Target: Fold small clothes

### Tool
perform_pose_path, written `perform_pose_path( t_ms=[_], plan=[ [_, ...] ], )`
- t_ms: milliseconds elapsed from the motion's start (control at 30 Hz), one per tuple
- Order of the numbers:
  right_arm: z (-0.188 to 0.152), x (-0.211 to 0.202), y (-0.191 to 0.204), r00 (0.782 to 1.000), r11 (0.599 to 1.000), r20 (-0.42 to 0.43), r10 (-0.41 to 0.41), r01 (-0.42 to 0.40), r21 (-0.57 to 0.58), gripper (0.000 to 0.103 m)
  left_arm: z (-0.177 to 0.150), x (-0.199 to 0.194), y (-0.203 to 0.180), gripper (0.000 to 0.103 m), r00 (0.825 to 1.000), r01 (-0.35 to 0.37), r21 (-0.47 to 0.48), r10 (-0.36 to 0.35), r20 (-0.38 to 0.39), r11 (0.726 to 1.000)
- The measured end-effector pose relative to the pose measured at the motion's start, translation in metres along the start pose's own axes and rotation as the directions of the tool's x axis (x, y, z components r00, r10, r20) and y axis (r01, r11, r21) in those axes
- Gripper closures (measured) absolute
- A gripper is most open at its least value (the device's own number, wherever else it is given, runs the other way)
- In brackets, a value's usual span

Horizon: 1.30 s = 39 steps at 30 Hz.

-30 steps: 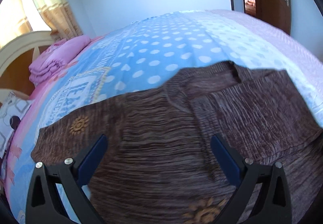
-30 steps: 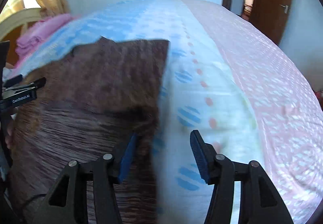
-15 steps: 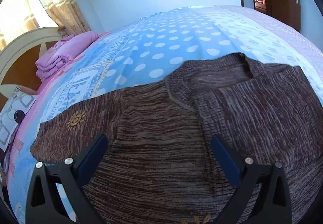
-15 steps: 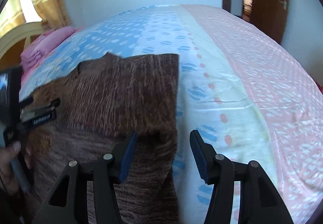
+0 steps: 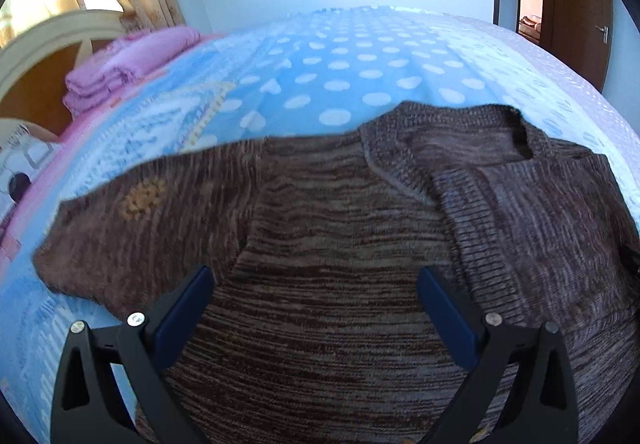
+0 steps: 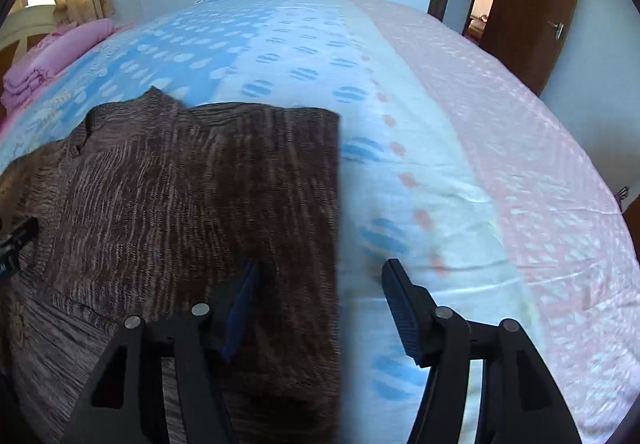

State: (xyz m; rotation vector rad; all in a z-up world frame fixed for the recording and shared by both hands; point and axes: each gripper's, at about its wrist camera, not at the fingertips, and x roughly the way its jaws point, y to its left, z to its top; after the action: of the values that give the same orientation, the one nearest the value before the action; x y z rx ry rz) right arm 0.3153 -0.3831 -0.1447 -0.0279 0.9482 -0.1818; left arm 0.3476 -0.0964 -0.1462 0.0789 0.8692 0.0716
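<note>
- Your left gripper (image 5: 316, 308) hangs released above the brown knit sweater (image 5: 340, 252), jaws wide apart, grasping nothing.
- Your right gripper (image 6: 320, 300) is spread too, straddling the sweater's straight folded right edge.
- The sweater lies flat on the bed (image 6: 420, 148), over its blue-dotted part, well short of the pink edge.

Sweater (image 5: 340, 244) hem cut off by bottom edge.

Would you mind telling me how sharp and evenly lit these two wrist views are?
Left wrist: sweater weave fairly crisp near the neckline, its far sleeve and the bedspread smeared; window overexposed. Right wrist: sweater edge and bedspread dots streaked by motion; strong fisheye bulge in both.
</note>
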Motion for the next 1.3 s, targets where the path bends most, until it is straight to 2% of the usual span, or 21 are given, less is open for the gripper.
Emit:
perform_pose_path(
  t_ms=[100, 167, 267, 300, 367, 400, 500, 533, 567, 633, 667, 733, 833, 900, 933, 967, 1033, 1100, 1200, 1267, 1300],
  plan=[
    [-0.004, -0.003, -0.022, 0.998, 0.996, -0.011, -0.063, 0.064, 0.054, 0.042, 0.0, 0.003, 0.001, 0.0, 1.0, 0.015, -0.013, -0.015, -0.015, 1.0],
    [-0.004, -0.002, -0.033, 0.999, 0.995, -0.025, -0.022, 0.025, 0.099, 0.042, -0.001, 0.002, -0.002, 0.0, 1.0, 0.015, -0.002, -0.015, -0.003, 1.0],
    [-0.005, -0.012, -0.028, 0.999, 0.996, -0.017, -0.03, 0.031, 0.081, 0.042, -0.002, 0.0, -0.003, 0.0, 1.0, 0.014, 0.011, -0.014, 0.003, 1.0],
    [-0.002, -0.018, -0.029, 1.0, 0.993, -0.008, -0.001, 0.002, 0.118, 0.042, -0.002, 0.0, -0.002, 0.0, 1.0, 0.014, 0.01, -0.014, 0.003, 1.0],
    [0.007, -0.028, -0.034, 0.998, 0.983, 0.053, 0.04, -0.049, 0.178, 0.041, -0.002, -0.004, -0.001, 0.0, 1.0, 0.001, 0.0, -0.001, 0.019, 1.0],
    [0.018, -0.026, -0.031, 0.997, 0.986, 0.076, 0.003, -0.016, 0.168, 0.041, -0.001, -0.007, -0.001, 0.0, 0.999, -0.007, -0.004, 0.007, 0.034, 1.0],
    [0.042, 0.004, -0.02, 0.999, 0.996, 0.037, 0.005, -0.008, 0.093, 0.041, 0.001, -0.021, -0.014, 0.0, 0.996, -0.024, 0.03, 0.021, 0.091, 0.999],
    [0.048, 0.019, -0.018, 1.0, 0.998, -0.003, -0.013, 0.013, 0.067, 0.041, 0.001, -0.025, -0.022, 0.0, 0.994, -0.023, 0.059, 0.017, 0.104, 0.998],
    [0.051, 0.039, -0.022, 0.996, 0.995, -0.046, -0.077, 0.079, 0.06, 0.041, 0.001, -0.028, -0.031, 0.0, 0.993, -0.02, 0.095, 0.009, 0.115, 0.995],
    [0.054, 0.046, -0.041, 0.998, 0.989, -0.036, -0.05, 0.055, 0.14, 0.038, -0.002, -0.025, -0.049, 0.0, 0.995, -0.007, 0.169, -0.009, 0.096, 0.986],
    [0.053, 0.044, -0.051, 0.997, 0.98, -0.037, -0.062, 0.067, 0.187, 0.038, -0.004, -0.019, -0.055, 0.0, 0.997, -0.021, 0.199, 0.006, 0.073, 0.98],
    [0.045, 0.033, -0.054, 0.986, 0.974, -0.043, -0.162, 0.167, 0.152, 0.043, -0.005, -0.016, -0.055, 0.0, 0.998, -0.021, 0.197, 0.008, 0.07, 0.98],
    [0.023, 0.0, -0.055, 0.998, 0.986, 0.005, -0.056, 0.055, 0.157, 0.043, -0.004, -0.01, -0.046, 0.0, 0.999, 0.026, 0.156, -0.032, 0.039, 0.987],
    [0.007, -0.027, -0.048, 0.998, 0.989, 0.055, 0.03, -0.037, 0.141, 0.043, -0.002, -0.005, -0.039, 0.0, 0.998, 0.058, 0.115, -0.06, 0.015, 0.992],
    [0.0, -0.033, -0.043, 0.995, 0.989, 0.064, 0.075, -0.083, 0.125, 0.043, -0.002, -0.005, -0.04, 0.0, 0.998, 0.058, 0.108, -0.06, 0.014, 0.992],
    [-0.009, -0.034, -0.036, 0.996, 0.992, 0.032, 0.086, -0.089, 0.087, 0.043, -0.002, -0.005, -0.04, 0.0, 0.998, 0.052, 0.108, -0.054, 0.017, 0.993],
    [-0.024, -0.021, -0.035, 0.999, 0.998, -0.025, -0.028, 0.029, 0.061, 0.043, -0.003, -0.006, -0.042, 0.0, 0.999, 0.042, 0.112, -0.045, 0.023, 0.993],
    [-0.032, -0.018, -0.055, 0.992, 0.987, -0.023, -0.121, 0.123, 0.105, 0.043, -0.003, -0.005, -0.038, 0.0, 0.998, 0.057, 0.097, -0.058, 0.013, 0.994],
    [-0.035, -0.04, -0.065, 0.995, 0.98, 0.005, -0.101, 0.099, 0.17, 0.043, -0.007, -0.009, -0.021, 0.0, 0.998, 0.061, 0.064, -0.06, -0.015, 0.996],
    [-0.036, -0.066, -0.052, 0.99, 0.985, 0.089, -0.108, 0.095, 0.142, 0.042, -0.014, -0.021, -0.002, 0.0, 0.999, 0.043, 0.059, -0.043, -0.004, 0.997],
    [-0.032, -0.079, -0.039, 0.987, 0.991, 0.137, -0.083, 0.067, 0.12, 0.042, -0.015, -0.026, 0.007, 0.0, 0.999, 0.034, 0.053, -0.034, 0.007, 0.998]
  ],
)
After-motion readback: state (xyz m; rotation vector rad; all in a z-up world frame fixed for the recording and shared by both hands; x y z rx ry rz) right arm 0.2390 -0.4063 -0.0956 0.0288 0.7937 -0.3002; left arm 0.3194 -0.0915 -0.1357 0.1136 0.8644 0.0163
